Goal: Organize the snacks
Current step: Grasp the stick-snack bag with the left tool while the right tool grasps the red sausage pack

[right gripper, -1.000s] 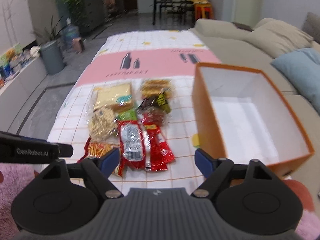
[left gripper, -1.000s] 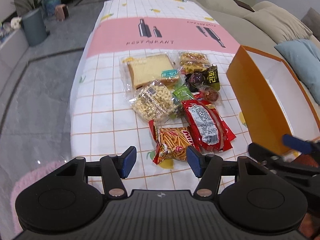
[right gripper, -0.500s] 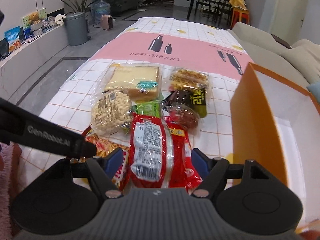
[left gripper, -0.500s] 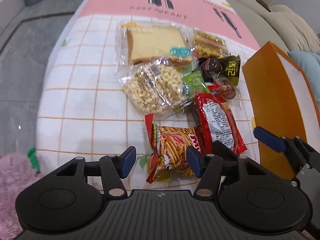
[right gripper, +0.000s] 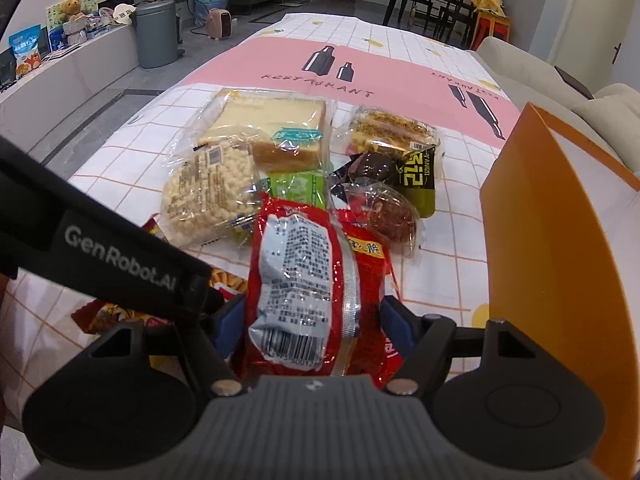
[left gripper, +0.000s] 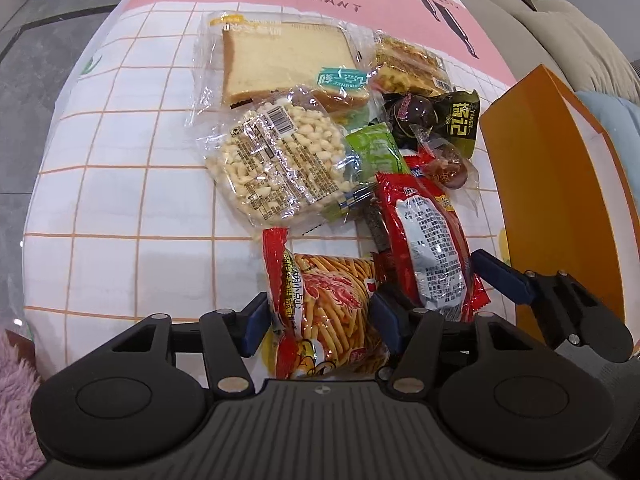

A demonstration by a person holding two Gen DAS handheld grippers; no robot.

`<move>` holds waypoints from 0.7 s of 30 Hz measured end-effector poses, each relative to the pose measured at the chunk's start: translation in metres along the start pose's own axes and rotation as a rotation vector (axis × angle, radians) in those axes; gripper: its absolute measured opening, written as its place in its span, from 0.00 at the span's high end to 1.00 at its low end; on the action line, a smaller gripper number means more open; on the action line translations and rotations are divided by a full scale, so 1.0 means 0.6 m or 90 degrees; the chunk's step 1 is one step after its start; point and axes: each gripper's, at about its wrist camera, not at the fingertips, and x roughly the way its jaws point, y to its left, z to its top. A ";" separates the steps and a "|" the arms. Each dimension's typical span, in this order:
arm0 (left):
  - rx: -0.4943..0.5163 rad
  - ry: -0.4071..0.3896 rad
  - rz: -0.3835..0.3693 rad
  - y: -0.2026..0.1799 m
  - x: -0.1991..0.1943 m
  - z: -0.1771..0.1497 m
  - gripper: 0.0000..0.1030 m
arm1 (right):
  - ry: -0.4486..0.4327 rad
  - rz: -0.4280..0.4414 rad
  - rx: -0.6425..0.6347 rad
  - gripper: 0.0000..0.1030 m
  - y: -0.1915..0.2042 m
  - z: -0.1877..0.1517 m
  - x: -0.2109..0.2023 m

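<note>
A heap of snacks lies on the checked tablecloth [left gripper: 120,184]. My left gripper [left gripper: 320,322] is open and low over the table, with its blue pads on either side of an orange-red bag of snack sticks [left gripper: 332,292]. My right gripper [right gripper: 312,318] is open around the near end of a red packet [right gripper: 296,272] with a silver label, its jaws closing slightly. From the left wrist view that red packet [left gripper: 432,248] lies between the right gripper's fingers [left gripper: 500,278]. The left gripper's black body [right gripper: 120,264] crosses the right wrist view. An open orange box [left gripper: 560,184] stands at the right.
Behind the two bags lie sliced bread [left gripper: 280,64], a bag of puffed balls [left gripper: 280,164], a green packet [left gripper: 376,148], dark wrapped snacks [left gripper: 412,112] and a cake packet [left gripper: 408,64]. The orange box's wall [right gripper: 540,240] rises close on the right. A sofa [left gripper: 580,40] is beyond it.
Both grippers have dropped towards the near end of the snack heap. The stick bag now lies between the left pads and the red packet between the right pads.
</note>
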 end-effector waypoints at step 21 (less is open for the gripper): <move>0.000 -0.054 0.021 0.005 -0.040 -0.016 0.54 | -0.024 -0.032 -0.045 0.58 0.001 -0.004 -0.027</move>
